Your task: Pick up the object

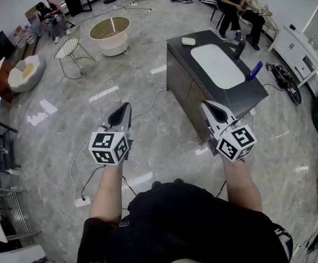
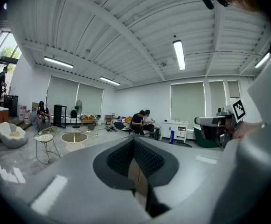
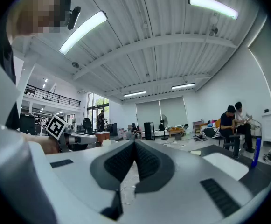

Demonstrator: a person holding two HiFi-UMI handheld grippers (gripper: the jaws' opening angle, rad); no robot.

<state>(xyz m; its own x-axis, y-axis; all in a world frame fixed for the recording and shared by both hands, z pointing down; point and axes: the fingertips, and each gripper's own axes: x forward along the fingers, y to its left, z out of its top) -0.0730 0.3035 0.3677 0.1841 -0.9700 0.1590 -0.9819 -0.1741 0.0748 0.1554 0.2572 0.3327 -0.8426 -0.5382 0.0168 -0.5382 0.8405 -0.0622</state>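
Note:
A dark counter [image 1: 249,95] with a white inset basin [image 1: 218,64] stands ahead to the right. On it lie a cream block [image 1: 188,41] at the far end and a blue upright object [image 1: 255,70] at the right side. My right gripper [image 1: 212,108] hovers shut and empty just short of the counter's near corner. In the right gripper view the blue object [image 3: 255,152] and the basin [image 3: 226,164] lie beyond that gripper [image 3: 135,144]. My left gripper [image 1: 122,109] is shut and empty over the bare floor, its jaws [image 2: 134,142] pointing across the room.
A round low table [image 1: 110,32], a wire chair [image 1: 71,45] and a white beanbag [image 1: 24,73] stand at the far left. Two people sit at the back right [image 1: 241,7]. Cables and a power strip [image 1: 82,201] lie on the floor. A white cabinet [image 1: 298,51] stands at the right.

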